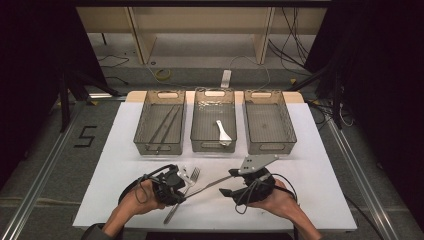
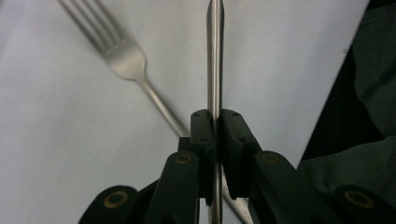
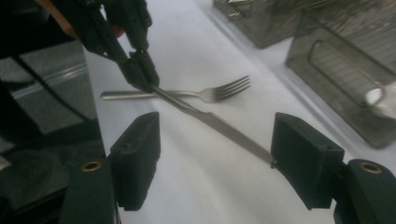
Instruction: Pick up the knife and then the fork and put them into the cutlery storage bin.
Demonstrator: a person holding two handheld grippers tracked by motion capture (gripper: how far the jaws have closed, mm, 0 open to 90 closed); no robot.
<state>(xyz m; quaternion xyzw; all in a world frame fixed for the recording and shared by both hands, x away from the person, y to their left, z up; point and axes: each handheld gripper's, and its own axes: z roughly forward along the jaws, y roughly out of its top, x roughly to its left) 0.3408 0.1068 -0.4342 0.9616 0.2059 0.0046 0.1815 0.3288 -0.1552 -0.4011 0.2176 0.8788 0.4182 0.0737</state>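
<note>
White tabletop: I keep the left gripper clamped on the knife handle. Its blade runs toward the right gripper, whose jaws stand apart, tip against one pad.

One readable mark is here: a large black numeral "5", made of dark strips on the grey floor to the left of the white table. The baskets, the cutlery and the grippers carry no lettering I can make out.
</note>
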